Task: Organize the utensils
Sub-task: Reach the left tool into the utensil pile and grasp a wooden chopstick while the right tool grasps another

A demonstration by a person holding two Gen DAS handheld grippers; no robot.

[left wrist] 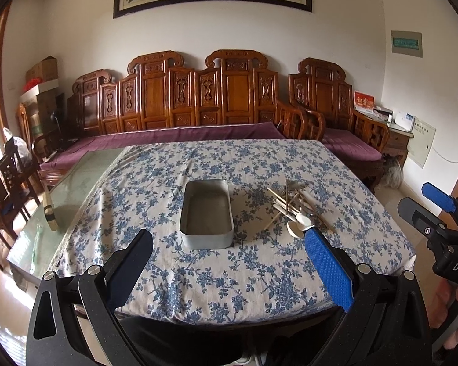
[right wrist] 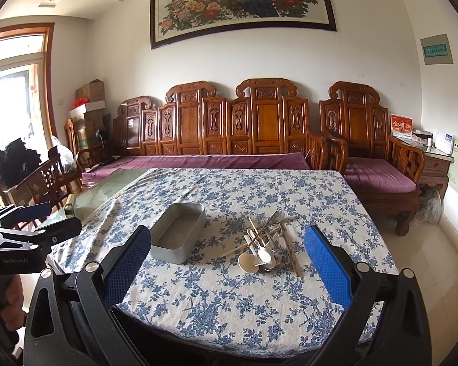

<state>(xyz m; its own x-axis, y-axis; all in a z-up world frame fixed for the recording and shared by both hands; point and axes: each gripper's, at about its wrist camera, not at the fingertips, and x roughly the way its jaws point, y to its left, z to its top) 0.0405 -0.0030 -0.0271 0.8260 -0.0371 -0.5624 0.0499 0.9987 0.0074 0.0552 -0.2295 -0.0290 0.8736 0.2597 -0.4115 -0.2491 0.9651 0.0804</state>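
Picking one thing out of a messy heap is the hard part here. The pile of utensils (right wrist: 267, 245) lies on the table (right wrist: 229, 311), toward its right side and nearer the front edge than the far edge. It holds thin wooden chopsticks (left wrist: 278, 210), some white spoons (left wrist: 297, 225) and a few metal pieces, all crossed over each other. The metal tin (left wrist: 206, 213) sits just beside the pile, near the middle of the table, and it looks empty.

The left gripper (left wrist: 227, 274) hangs above the front edge of the table with its jaws spread wide and nothing between them. The right gripper (right wrist: 226, 271) does the same, wide apart and empty, and it faces the pile more directly.

A few things could go wrong. Because the sticks lie across one another, pulling one could drag the rest along and spill them over the cloth, maybe off the right edge of the table. A round chopstick is thin and smooth, so it could slip out of the pads or roll away. Closing on two pieces at once is likely too, since they touch. The tablecloth (left wrist: 198, 280) is soft and has folds, so a low finger could catch it and tug the tin. The two grippers are close together, so they could bump if both reach in at once.
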